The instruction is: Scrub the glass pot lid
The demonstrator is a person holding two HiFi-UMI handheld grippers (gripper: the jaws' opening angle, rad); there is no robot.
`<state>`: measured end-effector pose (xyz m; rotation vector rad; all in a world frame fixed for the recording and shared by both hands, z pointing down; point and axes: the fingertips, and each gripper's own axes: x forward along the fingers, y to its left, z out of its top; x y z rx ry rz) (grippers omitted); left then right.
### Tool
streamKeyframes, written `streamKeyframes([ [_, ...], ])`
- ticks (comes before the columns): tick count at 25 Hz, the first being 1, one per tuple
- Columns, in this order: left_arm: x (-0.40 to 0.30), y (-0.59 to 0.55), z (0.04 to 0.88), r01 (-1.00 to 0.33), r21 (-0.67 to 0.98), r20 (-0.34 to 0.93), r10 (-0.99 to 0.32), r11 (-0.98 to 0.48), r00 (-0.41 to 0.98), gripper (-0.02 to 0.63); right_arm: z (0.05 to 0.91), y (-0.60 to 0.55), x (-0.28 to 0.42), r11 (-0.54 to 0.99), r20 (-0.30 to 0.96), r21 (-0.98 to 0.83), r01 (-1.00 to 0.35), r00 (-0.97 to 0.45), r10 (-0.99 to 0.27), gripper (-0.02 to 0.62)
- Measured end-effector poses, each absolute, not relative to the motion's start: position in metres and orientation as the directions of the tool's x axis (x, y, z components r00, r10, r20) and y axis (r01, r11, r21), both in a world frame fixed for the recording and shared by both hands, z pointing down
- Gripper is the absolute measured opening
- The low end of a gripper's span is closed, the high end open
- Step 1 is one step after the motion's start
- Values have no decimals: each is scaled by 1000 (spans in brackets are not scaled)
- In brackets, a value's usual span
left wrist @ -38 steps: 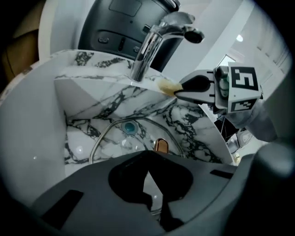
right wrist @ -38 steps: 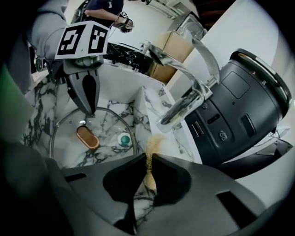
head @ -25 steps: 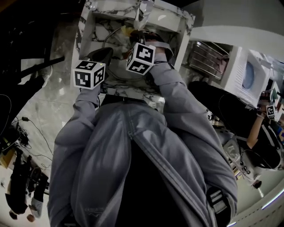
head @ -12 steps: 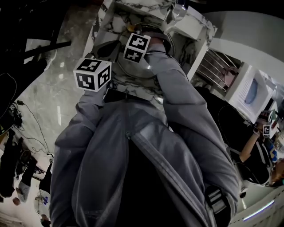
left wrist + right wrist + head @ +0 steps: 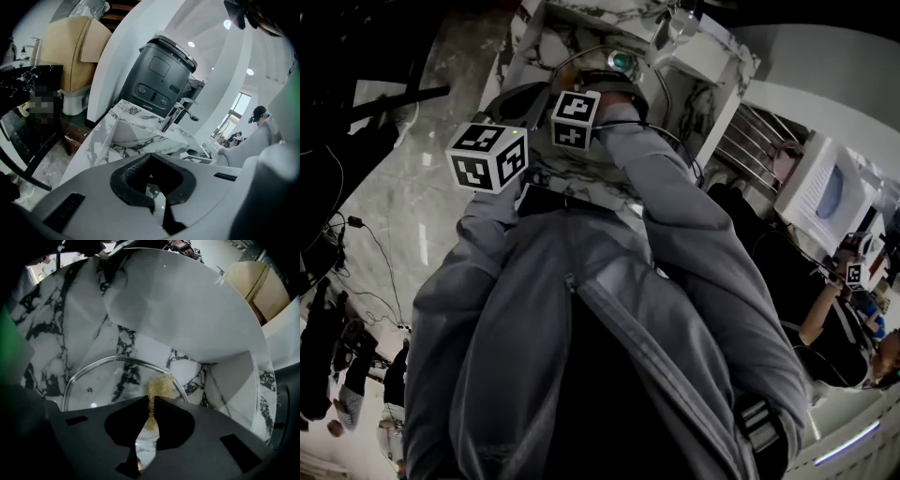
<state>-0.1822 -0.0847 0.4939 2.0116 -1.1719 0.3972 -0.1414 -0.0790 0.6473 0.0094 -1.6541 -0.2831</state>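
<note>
The glass pot lid (image 5: 112,380) lies flat on the bottom of the black-veined white marble sink (image 5: 187,310), its metal rim curving round clear glass, with a small steam vent (image 5: 89,390) near its left side. The right gripper (image 5: 150,401) points steeply down into the sink, its jaws pinching a yellowish scrub pad (image 5: 160,386). The pad's free end sticks out past the jaw tips and sits over the lid's rim on the right; whether it presses on the glass I cannot tell. The left gripper (image 5: 151,164) is held at the sink's near left corner, its jaws pressed together with nothing between them, and it looks across the sink at the chrome faucet (image 5: 180,110) on the far edge. Behind the sink stands a dark grey machine (image 5: 164,77). Left of the sink leans beige cardboard (image 5: 77,47), and far beyond the sink, to the right, is a person in a cap (image 5: 258,115).
</note>
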Motion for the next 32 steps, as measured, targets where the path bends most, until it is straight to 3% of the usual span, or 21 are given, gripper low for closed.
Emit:
streamKeyframes([
  [16, -159, -63, 484, -816, 480, 575, -587, -323, 570, 14, 637, 50, -127, 983, 969, -139, 121, -187, 160, 49],
  [25, -148, -54, 481, -809, 483, 568, -584, -334, 580, 14, 629, 83, -122, 929, 896, -371, 17, -256, 363, 49],
  [32, -142, -53, 476, -800, 486, 558, -580, -352, 594, 14, 599, 70, -114, 916, 865, -393, -78, -369, 340, 49],
])
